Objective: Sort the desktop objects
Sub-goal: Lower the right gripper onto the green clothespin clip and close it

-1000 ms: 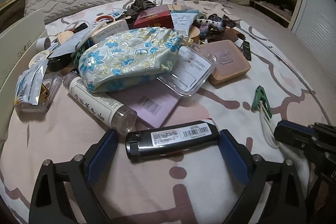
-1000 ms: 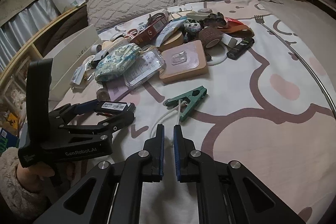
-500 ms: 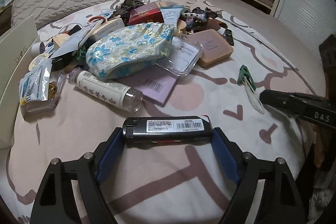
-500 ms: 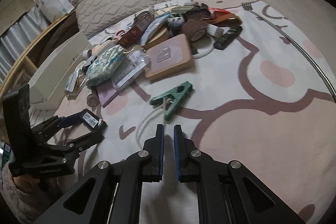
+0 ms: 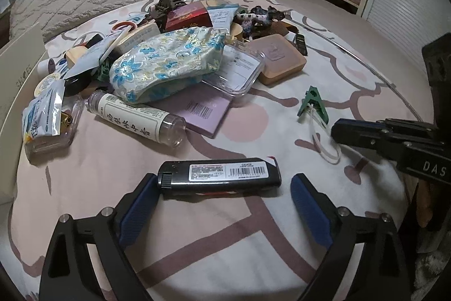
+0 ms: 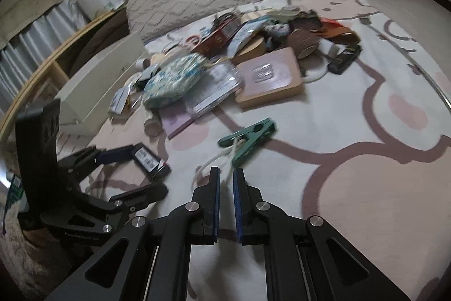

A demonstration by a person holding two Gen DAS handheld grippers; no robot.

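Note:
A black lighter (image 5: pixel 220 175) with a barcode label lies crosswise on the pink patterned bedspread. My left gripper (image 5: pixel 224 188) straddles it and its jaws are opening. The left pad sits at the lighter's cap end; the right pad stands clear of the other end. The right wrist view shows the same lighter (image 6: pixel 149 161) between the left gripper (image 6: pixel 138 171) fingers. My right gripper (image 6: pixel 226 174) is shut with nothing in it, just short of a green clip (image 6: pixel 251 136) with a white cord. In the left wrist view the right gripper (image 5: pixel 338 129) comes in from the right beside the clip (image 5: pixel 314 105).
A heap of items lies farther up the bed: a blue floral pouch (image 5: pixel 169 61), a clear bottle (image 5: pixel 138 119), a purple box (image 5: pixel 203 110), a clear case and a pink-brown box (image 5: pixel 282 58). A white cardboard box (image 6: pixel 98 83) stands at the left edge. Pillows line the headboard.
Half a second ago the left jaws were clamped on the lighter's two ends. They have since spread, and the lighter rests free on the bedspread. The right gripper stayed shut.

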